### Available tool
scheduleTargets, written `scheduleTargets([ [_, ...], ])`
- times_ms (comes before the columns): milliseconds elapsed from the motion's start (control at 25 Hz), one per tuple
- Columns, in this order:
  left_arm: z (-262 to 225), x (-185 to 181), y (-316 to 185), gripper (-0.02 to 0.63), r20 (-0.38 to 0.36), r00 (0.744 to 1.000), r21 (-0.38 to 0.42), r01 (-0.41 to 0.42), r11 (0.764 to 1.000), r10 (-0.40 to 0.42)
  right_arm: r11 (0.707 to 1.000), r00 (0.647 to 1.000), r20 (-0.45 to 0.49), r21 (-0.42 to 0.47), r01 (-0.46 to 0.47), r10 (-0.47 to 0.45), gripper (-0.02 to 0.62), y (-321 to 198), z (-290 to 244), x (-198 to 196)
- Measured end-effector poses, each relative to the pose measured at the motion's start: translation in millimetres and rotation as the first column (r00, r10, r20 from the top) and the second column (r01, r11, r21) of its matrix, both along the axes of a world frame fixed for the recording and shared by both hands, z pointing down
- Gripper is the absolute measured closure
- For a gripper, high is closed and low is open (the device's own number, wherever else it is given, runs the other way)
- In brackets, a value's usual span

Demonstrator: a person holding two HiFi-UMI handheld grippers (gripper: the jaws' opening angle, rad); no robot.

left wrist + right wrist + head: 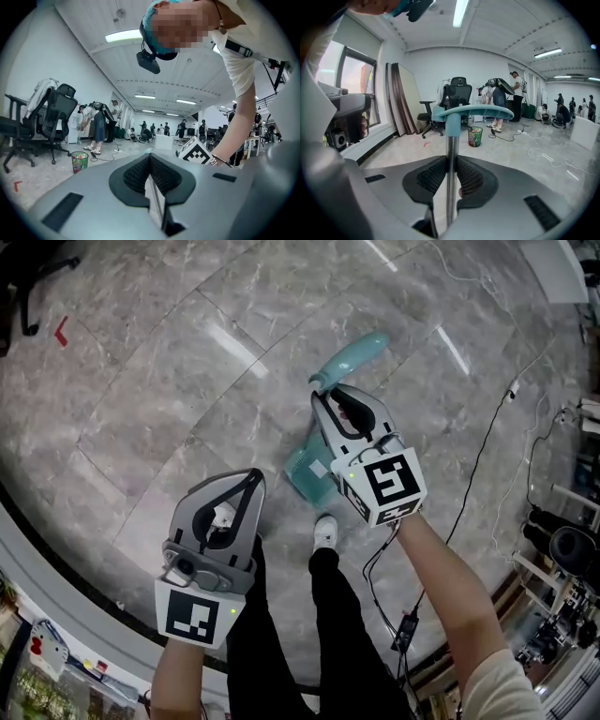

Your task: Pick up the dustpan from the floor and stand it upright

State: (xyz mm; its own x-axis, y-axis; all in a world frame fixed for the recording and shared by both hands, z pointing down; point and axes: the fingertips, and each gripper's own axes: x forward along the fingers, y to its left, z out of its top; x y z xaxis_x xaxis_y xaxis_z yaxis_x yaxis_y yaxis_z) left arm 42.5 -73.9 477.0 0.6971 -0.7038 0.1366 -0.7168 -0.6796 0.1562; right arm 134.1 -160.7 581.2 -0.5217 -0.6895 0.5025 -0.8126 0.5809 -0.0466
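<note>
The right tongs (322,399) are clamped on the dustpan (362,356), pads pressing its thin metal shaft (450,154) from both sides just under the teal handle (471,111); the pan end (305,474) shows below them, above the marble floor (159,381) near a white shoe (325,531). The left tongs (251,479) are closed pad to pad on nothing, apart from the dustpan.
</note>
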Motion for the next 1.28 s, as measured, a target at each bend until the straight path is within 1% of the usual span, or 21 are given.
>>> scheduleTargets([
  [120, -17.4, 34.1, 19.8, 0.595, 0.016, 0.999, 0.041, 0.031, 0.999, -0.032, 0.999, 0.999, 0.027, 0.014, 0.038, -0.038, 0.505, 33.0, -13.5, 21.6],
  [240, -34.0, 63.8, 40.5, 0.595, 0.017, 0.995, 0.07, 0.093, 0.993, -0.095, 0.994, 0.993, 0.049, 0.026, 0.103, -0.104, 0.505, 70.7, -23.5, 34.7],
  [360, -49.3, 90.0, 60.1, 0.595, 0.019, 0.991, 0.1, 0.129, 0.987, -0.132, 0.986, 0.985, 0.062, 0.05, 0.158, -0.161, 0.505, 100.0, -32.6, 47.1],
  [480, -53.2, 111.4, 90.1, 0.595, 0.03, 0.991, 0.101, 0.13, 0.986, -0.134, 0.982, 0.981, 0.072, 0.065, 0.178, -0.182, 0.505, 129.7, -37.2, 59.0],
  [600, -47.4, 125.3, 113.4, 0.595, 0.046, 0.993, 0.092, 0.106, 0.99, -0.11, 0.975, 0.977, 0.074, 0.117, 0.19, -0.199, 0.505, 150.5, -42.3, 67.4],
  [720, -36.7, 134.2, 131.6, 0.595, 0.075, 0.992, 0.08, 0.09, 0.993, -0.096, 0.969, 0.975, 0.088, 0.158, 0.188, -0.203, 0.505, 162.1, -46.3, 72.0],
  [800, -32.5, 137.5, 139.0, 0.595, 0.08, 0.992, 0.073, 0.094, 0.993, -0.099, 0.964, 0.974, 0.088, 0.185, 0.189, -0.208, 0.505, 163.1, -48.3, 72.5],
  [840, -31.7, 137.4, 141.3, 0.595, 0.079, 0.991, 0.068, 0.099, 0.993, -0.104, 0.965, 0.974, 0.086, 0.182, 0.189, -0.208, 0.505, 163.3, -47.8, 71.8],
  [960, -33.5, 132.2, 144.9, 0.595, 0.077, 0.988, 0.056, 0.128, 0.99, -0.132, 0.974, 0.977, 0.081, 0.131, 0.187, -0.198, 0.505, 162.9, -42.0, 67.9],
  [1080, -39.2, 128.1, 144.8, 0.595, 0.069, 0.987, 0.06, 0.142, 0.988, -0.146, 0.978, 0.979, 0.077, 0.113, 0.178, -0.187, 0.505, 154.8, -38.9, 66.6],
  [1280, -39.1, 121.5, 147.3, 0.595, 0.084, 0.987, 0.038, 0.137, 0.99, -0.14, 0.981, 0.97, 0.158, 0.082, 0.174, -0.186, 0.503, 151.6, -42.2, 57.7],
])
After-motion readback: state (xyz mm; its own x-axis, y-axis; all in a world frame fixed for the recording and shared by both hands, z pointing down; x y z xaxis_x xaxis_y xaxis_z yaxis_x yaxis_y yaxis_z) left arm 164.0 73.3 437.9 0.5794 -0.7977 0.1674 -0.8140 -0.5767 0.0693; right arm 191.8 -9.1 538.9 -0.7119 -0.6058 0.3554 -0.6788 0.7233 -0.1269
